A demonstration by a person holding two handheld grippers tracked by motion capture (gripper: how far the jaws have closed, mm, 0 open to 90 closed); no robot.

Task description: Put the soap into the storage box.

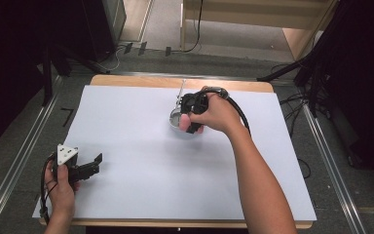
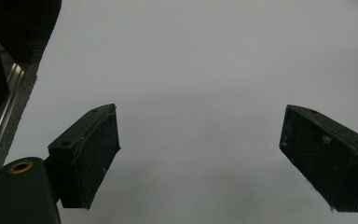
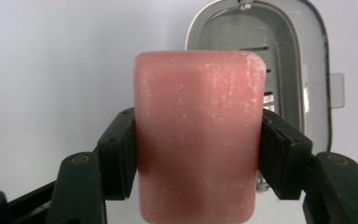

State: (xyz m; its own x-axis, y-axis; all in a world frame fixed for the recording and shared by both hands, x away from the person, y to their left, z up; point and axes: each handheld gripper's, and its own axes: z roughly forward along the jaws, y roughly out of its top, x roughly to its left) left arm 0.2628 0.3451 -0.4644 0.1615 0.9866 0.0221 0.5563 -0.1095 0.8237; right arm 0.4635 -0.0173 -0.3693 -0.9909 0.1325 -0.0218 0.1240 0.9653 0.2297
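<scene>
Soap bar point(image 3: 198, 135), pink, pinched upright in my right tool point(image 3: 198, 154); open grey soap case point(image 3: 261, 70) lies just beyond it. Left tool point(image 2: 200, 158) spread, idle on bench point(image 1: 141, 161).

A sheet point(image 1: 141, 161) covers most of the tabletop point(image 1: 126, 80). The left gripper point(image 1: 96, 163) sits over the sheet's 8 o'clock corner, jaws apart over bare sheet, well apart from the right gripper point(image 1: 185, 116) toward 12 o'clock. There a bar of soap point(image 3: 198, 135) is clamped between the right gripper's jaws, just above an open container point(image 3: 279, 60) lying on the sheet, with a metal piece point(image 1: 181, 90) behind it.
</scene>
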